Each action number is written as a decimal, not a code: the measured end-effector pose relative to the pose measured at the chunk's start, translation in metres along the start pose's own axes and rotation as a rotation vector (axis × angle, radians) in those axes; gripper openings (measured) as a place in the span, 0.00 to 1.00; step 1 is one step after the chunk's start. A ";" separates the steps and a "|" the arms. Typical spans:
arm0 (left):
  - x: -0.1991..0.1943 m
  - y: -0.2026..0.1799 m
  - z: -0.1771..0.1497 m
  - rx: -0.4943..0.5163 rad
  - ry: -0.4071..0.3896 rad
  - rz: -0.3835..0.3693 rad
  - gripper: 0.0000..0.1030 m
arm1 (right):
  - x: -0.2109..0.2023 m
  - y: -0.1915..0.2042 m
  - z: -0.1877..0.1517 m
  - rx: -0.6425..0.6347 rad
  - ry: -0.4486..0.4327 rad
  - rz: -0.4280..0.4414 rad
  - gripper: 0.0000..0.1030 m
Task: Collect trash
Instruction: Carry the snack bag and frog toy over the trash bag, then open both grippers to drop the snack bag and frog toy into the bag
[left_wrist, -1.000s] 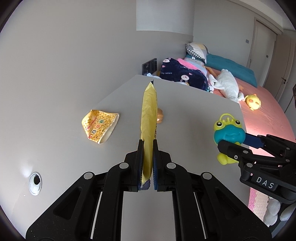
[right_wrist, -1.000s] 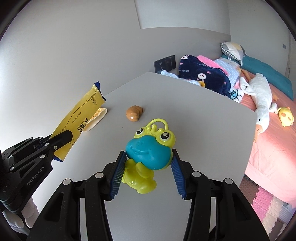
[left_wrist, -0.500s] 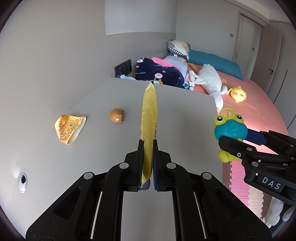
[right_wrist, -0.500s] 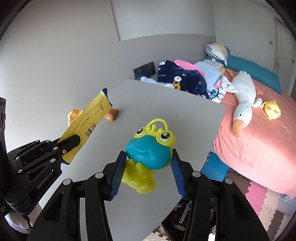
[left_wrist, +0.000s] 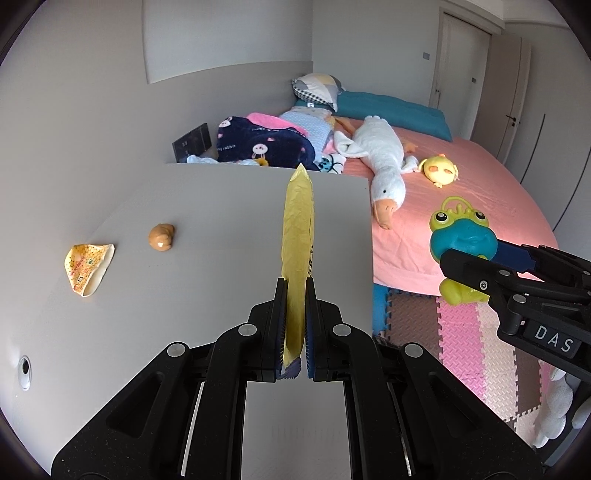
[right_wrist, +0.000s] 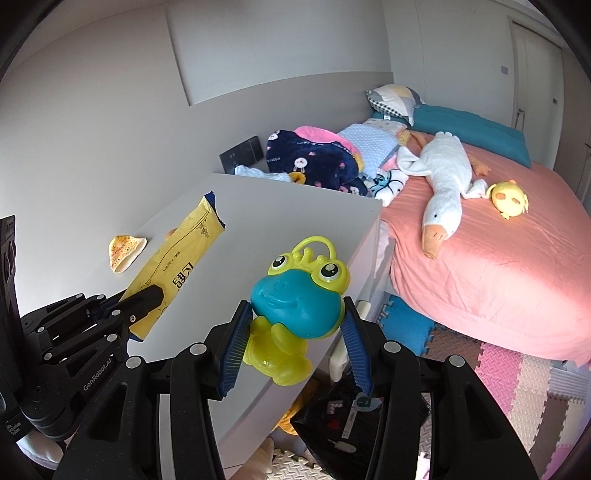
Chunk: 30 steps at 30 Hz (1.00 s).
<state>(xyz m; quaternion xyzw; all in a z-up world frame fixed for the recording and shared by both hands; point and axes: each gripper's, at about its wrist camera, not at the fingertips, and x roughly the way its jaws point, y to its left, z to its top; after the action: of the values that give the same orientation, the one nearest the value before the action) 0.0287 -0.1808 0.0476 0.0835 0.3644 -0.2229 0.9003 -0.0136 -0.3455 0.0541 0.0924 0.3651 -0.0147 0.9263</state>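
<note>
Clamping the left gripper (left_wrist: 294, 332) flat on the near end of the yellow wrapper (left_wrist: 298, 236), edge up and clear of the table (left_wrist: 221, 229), probably so the light foil is not dragging or folding on its way to wherever trash is going. Squeezing the right gripper (right_wrist: 293, 332) by both pads onto the frog toy (right_wrist: 295, 302), out past the table's right edge over the floor mats (right_wrist: 517, 373), seemingly clearing it aside rather than binning it. Leaving a crumpled wrapper (left_wrist: 88, 264) and a brown lump (left_wrist: 161, 236) lying far left on the table, apparently waiting for a free gripper.
</note>
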 end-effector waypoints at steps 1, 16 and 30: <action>0.000 -0.006 0.000 0.007 0.001 -0.007 0.08 | -0.003 -0.005 -0.001 0.006 -0.002 -0.007 0.49; 0.006 -0.083 -0.005 0.139 0.019 -0.105 0.08 | -0.040 -0.073 -0.017 0.097 -0.042 -0.112 0.49; 0.018 -0.132 -0.019 0.264 0.094 -0.204 0.11 | -0.046 -0.119 -0.023 0.184 -0.013 -0.210 0.56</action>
<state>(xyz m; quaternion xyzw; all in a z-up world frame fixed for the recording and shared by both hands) -0.0326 -0.2984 0.0233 0.1738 0.3802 -0.3548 0.8363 -0.0746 -0.4596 0.0497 0.1380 0.3638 -0.1454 0.9097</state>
